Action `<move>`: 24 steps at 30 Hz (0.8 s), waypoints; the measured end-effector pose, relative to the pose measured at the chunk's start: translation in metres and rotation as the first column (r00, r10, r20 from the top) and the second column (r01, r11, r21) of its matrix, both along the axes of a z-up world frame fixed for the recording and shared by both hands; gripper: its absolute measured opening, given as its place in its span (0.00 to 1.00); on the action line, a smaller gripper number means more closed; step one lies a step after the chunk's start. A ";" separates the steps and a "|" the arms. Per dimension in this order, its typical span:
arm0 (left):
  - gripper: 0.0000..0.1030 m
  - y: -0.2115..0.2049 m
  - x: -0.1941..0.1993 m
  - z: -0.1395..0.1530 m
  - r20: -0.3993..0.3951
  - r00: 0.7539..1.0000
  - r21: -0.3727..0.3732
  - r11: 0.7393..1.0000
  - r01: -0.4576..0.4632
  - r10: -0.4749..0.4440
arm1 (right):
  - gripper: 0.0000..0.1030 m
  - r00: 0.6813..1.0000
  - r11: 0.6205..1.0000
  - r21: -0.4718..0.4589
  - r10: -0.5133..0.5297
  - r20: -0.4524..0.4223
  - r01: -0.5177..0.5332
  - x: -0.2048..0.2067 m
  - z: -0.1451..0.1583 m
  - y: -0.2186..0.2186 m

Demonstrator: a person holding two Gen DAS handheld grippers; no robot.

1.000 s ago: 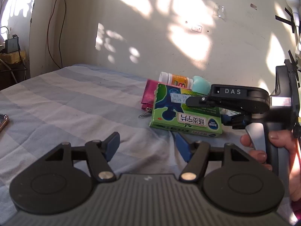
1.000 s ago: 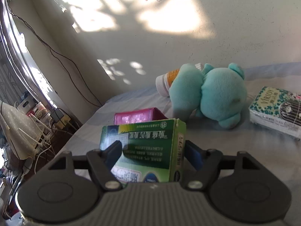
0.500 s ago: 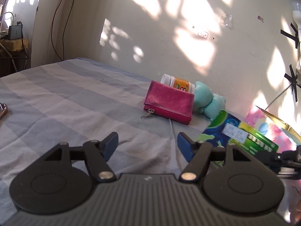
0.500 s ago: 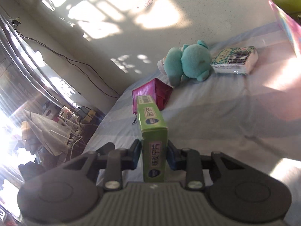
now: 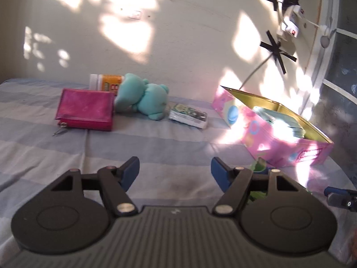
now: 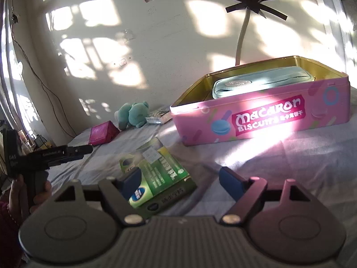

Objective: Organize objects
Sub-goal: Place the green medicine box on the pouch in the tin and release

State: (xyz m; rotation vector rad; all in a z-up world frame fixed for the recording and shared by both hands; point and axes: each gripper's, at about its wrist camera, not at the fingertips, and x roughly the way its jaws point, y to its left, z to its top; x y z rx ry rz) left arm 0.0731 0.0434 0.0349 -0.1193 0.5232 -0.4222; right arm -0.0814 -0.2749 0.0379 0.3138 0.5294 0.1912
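My right gripper (image 6: 179, 174) hovers low over the bed with its jaws opening. The green medicine box (image 6: 156, 174) lies flat on the striped sheet under its left finger, and neither pad presses on it. Just beyond stands the open pink biscuit tin (image 6: 256, 120) with a light blue pouch (image 6: 256, 84) inside. My left gripper (image 5: 174, 164) is open with only bedsheet between its fingers. A corner of the green box (image 5: 258, 167) peeks out behind its right finger. Further off lie a pink wallet (image 5: 86, 109), a teal plush toy (image 5: 142, 96), an orange-labelled bottle (image 5: 104, 82) and a tissue pack (image 5: 187, 116).
The bed runs along a sunlit wall with taped cables (image 5: 276, 49). A hand (image 6: 38, 192) holds the left gripper (image 6: 75, 150) at the left of the right wrist view. Cluttered shelves and wires (image 6: 33, 138) stand past the bed's far left end.
The right gripper carried the green box away from the wallet towards the pink tin, then opened and let it down onto the sheet. The left gripper's view swung right and now takes in the tin.
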 end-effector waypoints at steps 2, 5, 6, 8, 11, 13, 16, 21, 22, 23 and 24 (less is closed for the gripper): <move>0.70 -0.025 0.007 -0.001 -0.028 0.995 0.001 0.996 0.091 -0.091 | 0.81 0.999 0.998 -0.061 0.036 0.001 -0.036 -0.002 -0.003 0.016; 0.70 -0.055 0.016 -0.005 -0.055 0.982 0.024 0.983 0.181 -0.180 | 0.82 0.996 0.982 -0.169 0.086 -0.020 -0.089 -0.002 -0.010 0.042; 0.70 -0.062 0.018 -0.008 -0.061 0.979 0.035 0.979 0.199 -0.196 | 0.82 0.995 0.973 -0.208 0.098 -0.034 -0.103 -0.001 -0.013 0.051; 0.70 -0.073 0.021 -0.014 -0.097 0.969 0.034 0.972 0.233 -0.228 | 0.82 0.992 0.961 -0.247 0.110 -0.058 -0.121 0.004 -0.017 0.061; 0.70 -0.079 0.022 -0.022 -0.135 0.956 0.012 0.965 0.263 -0.259 | 0.83 0.990 0.954 -0.273 0.106 -0.089 -0.126 0.015 -0.024 0.069; 0.62 -0.080 0.019 -0.024 -0.140 0.952 -0.011 0.962 0.273 -0.272 | 0.82 0.990 0.951 -0.281 0.111 -0.087 -0.131 0.020 -0.025 0.070; 0.55 -0.080 0.009 -0.022 -0.154 0.944 -0.044 0.956 0.289 -0.292 | 0.68 0.991 0.951 -0.281 0.115 -0.071 -0.131 0.022 -0.023 0.068; 0.55 -0.071 -0.029 0.005 -0.053 0.964 -0.022 0.965 0.260 -0.260 | 0.59 0.988 0.944 -0.307 0.146 0.058 -0.122 0.004 -0.007 0.066; 0.55 -0.071 -0.032 0.014 -0.023 0.966 -0.030 0.966 0.259 -0.259 | 0.58 0.985 0.942 -0.316 0.144 0.091 -0.109 0.001 -0.001 0.065; 0.55 -0.071 -0.034 0.024 0.007 0.967 -0.033 0.967 0.254 -0.254 | 0.57 0.982 0.943 -0.317 0.145 0.125 -0.099 -0.002 0.006 0.063; 0.55 -0.074 -0.034 0.036 0.036 0.968 -0.034 0.967 0.251 -0.250 | 0.56 0.978 0.946 -0.312 0.144 0.154 -0.090 -0.003 0.012 0.060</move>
